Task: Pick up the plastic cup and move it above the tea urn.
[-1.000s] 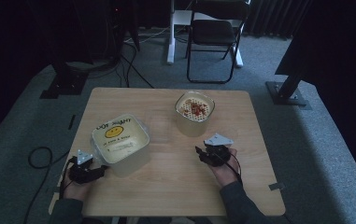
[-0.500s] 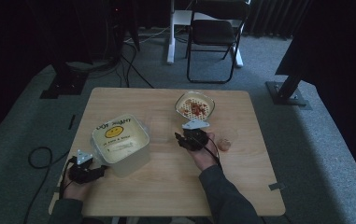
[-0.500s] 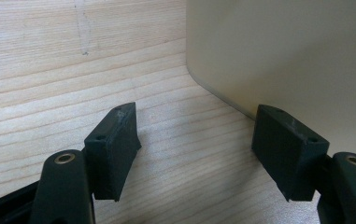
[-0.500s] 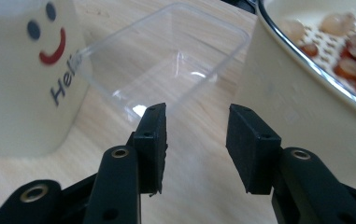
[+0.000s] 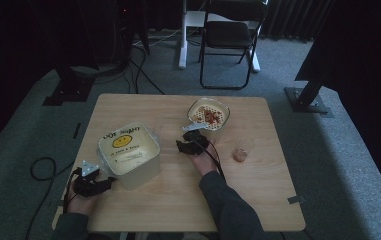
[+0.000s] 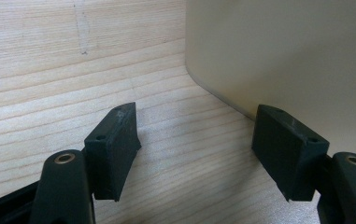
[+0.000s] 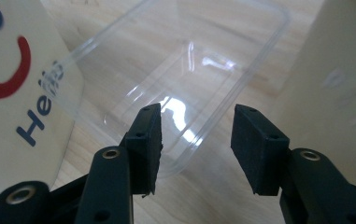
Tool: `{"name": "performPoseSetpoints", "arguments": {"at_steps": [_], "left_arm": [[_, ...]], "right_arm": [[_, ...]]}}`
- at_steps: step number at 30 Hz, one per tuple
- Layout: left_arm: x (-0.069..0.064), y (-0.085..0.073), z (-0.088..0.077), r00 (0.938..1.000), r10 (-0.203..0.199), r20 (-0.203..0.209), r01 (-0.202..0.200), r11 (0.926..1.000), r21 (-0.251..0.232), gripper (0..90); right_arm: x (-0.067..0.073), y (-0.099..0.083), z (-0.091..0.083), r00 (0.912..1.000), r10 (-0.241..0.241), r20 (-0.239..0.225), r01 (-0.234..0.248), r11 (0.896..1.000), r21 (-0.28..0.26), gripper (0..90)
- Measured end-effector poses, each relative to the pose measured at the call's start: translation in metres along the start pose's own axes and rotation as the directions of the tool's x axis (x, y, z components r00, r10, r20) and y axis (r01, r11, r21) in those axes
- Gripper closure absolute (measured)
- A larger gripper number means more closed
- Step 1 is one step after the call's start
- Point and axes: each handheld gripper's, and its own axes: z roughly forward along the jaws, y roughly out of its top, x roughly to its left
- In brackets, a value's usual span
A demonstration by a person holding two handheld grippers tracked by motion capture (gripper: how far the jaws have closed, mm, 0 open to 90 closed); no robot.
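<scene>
A cream tub with a smiley face (image 5: 128, 150) stands on the left of the wooden table (image 5: 258, 200). My left gripper (image 5: 109, 182) lies at its near left corner. In the left gripper view that gripper (image 6: 194, 140) is open over bare wood, the tub's wall (image 6: 283, 51) just beyond its right jaw. My right gripper (image 5: 180, 146) is mid-table between this tub and a second cream tub holding red pieces (image 5: 209, 114). In the right gripper view its jaws (image 7: 196, 135) have just been opening and stand apart. They hang over the near edge of a clear plastic lid (image 7: 185, 70) that lies flat, pressing on nothing.
A small clear cup with something pinkish (image 5: 241, 151) stands right of my right hand. In the right gripper view the smiley tub (image 7: 12, 93) and the other tub (image 7: 339, 79) flank the lid closely. A folding chair (image 5: 228, 35) and stands sit beyond the table.
My right hand has moved left and slightly away from me, from the right side of the table to the gap between the tubs, leaving the small cup behind. The left hand has stayed put.
</scene>
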Motion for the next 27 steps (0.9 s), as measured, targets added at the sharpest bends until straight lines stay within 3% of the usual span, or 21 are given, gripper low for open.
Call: {"name": "performPoseSetpoints", "arguments": {"at_steps": [6, 9, 14, 15, 18, 22, 27], "left_arm": [[0.000, 0.000, 0.000, 1.0000, 0.001, 0.000, -0.001, 1.0000, 0.000, 31.9], [0.000, 0.000, 0.000, 1.0000, 0.001, 0.000, -0.001, 1.0000, 0.001, 31.9], [0.000, 0.000, 0.000, 1.0000, -0.001, 0.002, 0.001, 1.0000, 0.000, 31.9], [0.000, 0.000, 0.000, 1.0000, -0.002, 0.003, 0.002, 1.0000, -0.001, 31.9], [0.000, 0.000, 0.000, 1.0000, -0.002, 0.004, 0.002, 1.0000, -0.001, 31.9], [0.000, 0.000, 0.000, 1.0000, -0.001, 0.004, 0.001, 1.0000, -0.001, 31.9], [0.000, 0.000, 0.000, 1.0000, -0.001, 0.005, 0.001, 1.0000, -0.001, 31.9]], "right_arm": [[0.001, -0.001, 0.010, 0.9997, 0.015, -0.017, -0.014, 0.999, 0.041, 57.0], [0.000, 0.002, 0.016, 0.9996, 0.028, -0.002, -0.028, 0.998, 0.058, 64.2], [0.003, 0.009, 0.025, 0.9986, 0.018, 0.049, -0.022, 0.996, 0.090, 74.5], [0.004, 0.012, 0.026, 0.9954, 0.021, 0.093, -0.030, 0.996, 0.090, 82.6], [0.004, 0.015, 0.026, 0.9952, 0.045, 0.087, -0.051, 0.996, 0.071, 84.8], [0.010, 0.023, 0.020, 0.9914, 0.011, 0.130, -0.014, 1.000, 0.020, 86.2], [0.014, 0.032, 0.013, 0.9884, 0.006, 0.152, -0.002, 1.000, -0.031, 87.0]]}}
